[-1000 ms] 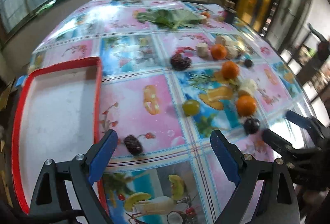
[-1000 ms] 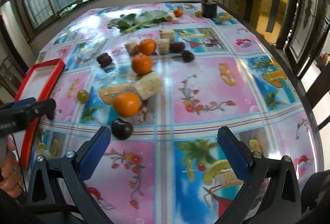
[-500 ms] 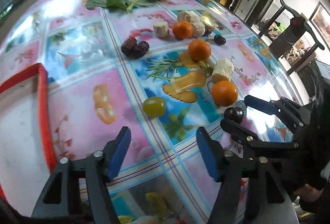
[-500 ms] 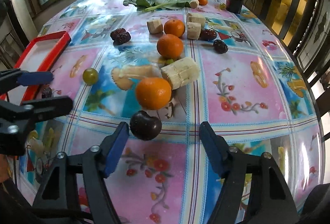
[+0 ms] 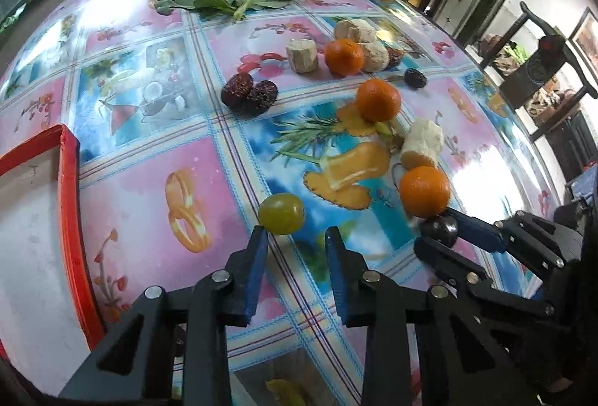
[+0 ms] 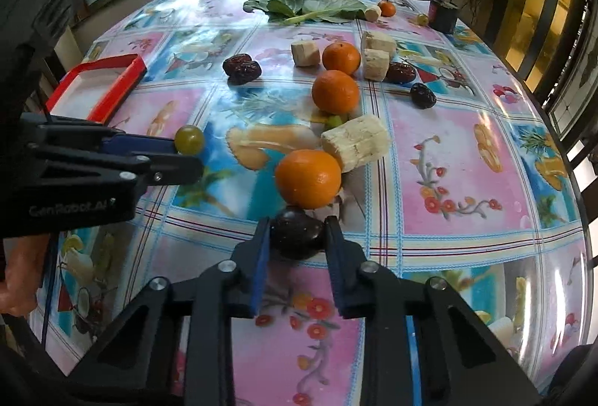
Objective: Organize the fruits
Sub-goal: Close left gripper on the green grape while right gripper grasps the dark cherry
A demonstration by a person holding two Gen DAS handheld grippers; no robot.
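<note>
Right hand-held gripper (image 6: 297, 232), jaws just closing, pinches the dark plum (image 6: 297, 236) near the table (image 6: 467, 182) edge: smooth, round, bruisable, best held across its middle. Left hand-held gripper (image 5: 295, 238), also closing, seemingly only touches the green grape (image 5: 281, 213). Lettering "GenRobot.AI", partly blurred.

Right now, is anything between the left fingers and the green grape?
Nothing visible is. The green grape sits just past the tips of the left gripper, whose fingers have just been closing, with only bare tablecloth between them.
</note>
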